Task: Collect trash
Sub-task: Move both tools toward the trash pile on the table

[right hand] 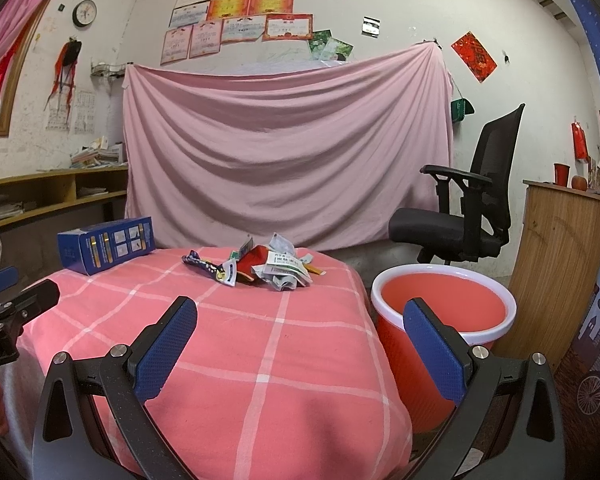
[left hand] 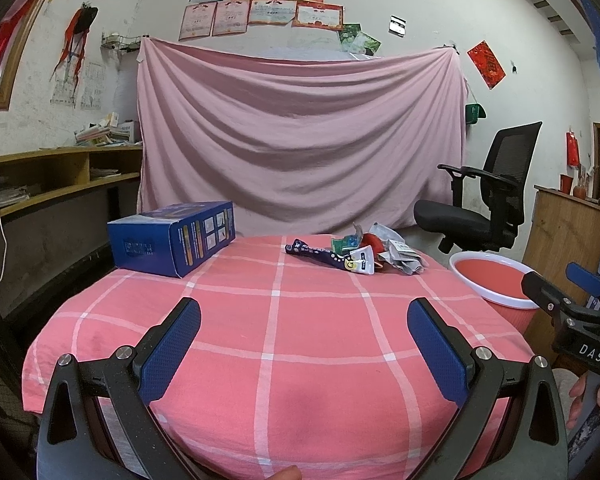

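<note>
Trash (left hand: 356, 254) lay in a loose heap of crumpled wrappers at the far side of the table (left hand: 284, 344), at about one o'clock from my left gripper (left hand: 304, 350) and well apart from it. From my right gripper (right hand: 300, 350) the same heap (right hand: 260, 270) sat nearer eleven o'clock, and that view showed me the white printed packets on its right side and a thin orange stick poking out toward the bucket, which the left camera hardly resolved. I read a long dark blue wrapper (left hand: 314, 255) along the heap's left edge in both views.

I had both claws released, blue pads spread wide and holding nothing, each hovering over the near part of the pink checked cloth.

A blue box (left hand: 172, 238) stood at ten o'clock on the far left corner of the table, apart from the heap.

My right camera gave me the red bucket (right hand: 444, 308) almost whole, white rim and bare red inside, on the floor just beside the table's right edge at two o'clock. My left camera caught only part of it (left hand: 490, 276), cut off by the right gripper's body at three o'clock, with fingers (left hand: 580, 396) of a hand beneath. A black office chair (right hand: 468, 208) stood behind the bucket.
</note>
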